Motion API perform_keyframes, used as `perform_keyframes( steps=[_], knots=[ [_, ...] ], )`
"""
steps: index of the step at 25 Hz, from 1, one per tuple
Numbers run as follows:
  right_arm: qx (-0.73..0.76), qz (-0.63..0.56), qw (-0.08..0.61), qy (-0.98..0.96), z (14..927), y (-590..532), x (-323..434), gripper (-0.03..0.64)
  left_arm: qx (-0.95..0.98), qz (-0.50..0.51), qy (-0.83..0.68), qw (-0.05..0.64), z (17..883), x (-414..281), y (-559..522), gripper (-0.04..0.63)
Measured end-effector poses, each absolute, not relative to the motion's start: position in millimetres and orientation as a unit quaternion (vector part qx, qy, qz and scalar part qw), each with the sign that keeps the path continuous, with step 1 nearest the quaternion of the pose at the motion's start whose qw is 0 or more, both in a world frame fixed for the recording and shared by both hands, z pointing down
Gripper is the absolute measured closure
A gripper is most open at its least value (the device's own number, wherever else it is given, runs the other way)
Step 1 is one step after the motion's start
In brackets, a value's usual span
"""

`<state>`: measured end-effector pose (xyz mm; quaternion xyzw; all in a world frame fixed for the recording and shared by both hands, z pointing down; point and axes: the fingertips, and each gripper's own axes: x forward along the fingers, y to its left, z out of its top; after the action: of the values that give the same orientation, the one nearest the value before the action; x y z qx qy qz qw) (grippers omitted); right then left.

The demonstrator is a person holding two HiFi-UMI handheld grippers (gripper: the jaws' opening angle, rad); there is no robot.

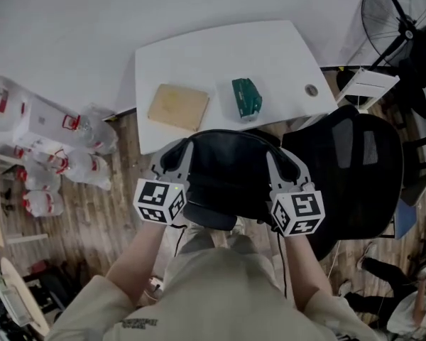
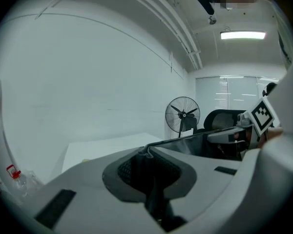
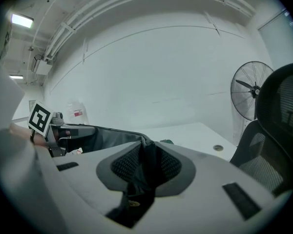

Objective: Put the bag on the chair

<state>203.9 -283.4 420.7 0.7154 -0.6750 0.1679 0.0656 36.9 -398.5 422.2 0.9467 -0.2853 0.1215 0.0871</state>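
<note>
A black bag (image 1: 224,176) hangs in the air between my two grippers, just in front of the white table (image 1: 199,55). My left gripper (image 1: 172,158) is shut on the bag's left rim (image 2: 145,155). My right gripper (image 1: 282,163) is shut on its right rim (image 3: 145,152), with black fabric pinched between the pads. The bag's mouth gapes open between them. A black mesh office chair (image 1: 358,169) stands just to the right of the bag, its back also seen in the right gripper view (image 3: 283,111).
On the table lie a tan board (image 1: 178,106) and a green box (image 1: 246,97). A standing fan (image 1: 401,20) is at the back right. Plastic bags and bottles (image 1: 64,155) clutter the floor at left. The person's torso fills the lower middle.
</note>
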Motion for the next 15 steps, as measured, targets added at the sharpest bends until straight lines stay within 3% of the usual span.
perform_keyframes(
  steps=[15],
  knots=[
    [0.768, 0.234, 0.097, -0.588, 499, -294, 199, 0.526, 0.958, 0.176, -0.174, 0.142, 506, 49, -429, 0.551]
  ],
)
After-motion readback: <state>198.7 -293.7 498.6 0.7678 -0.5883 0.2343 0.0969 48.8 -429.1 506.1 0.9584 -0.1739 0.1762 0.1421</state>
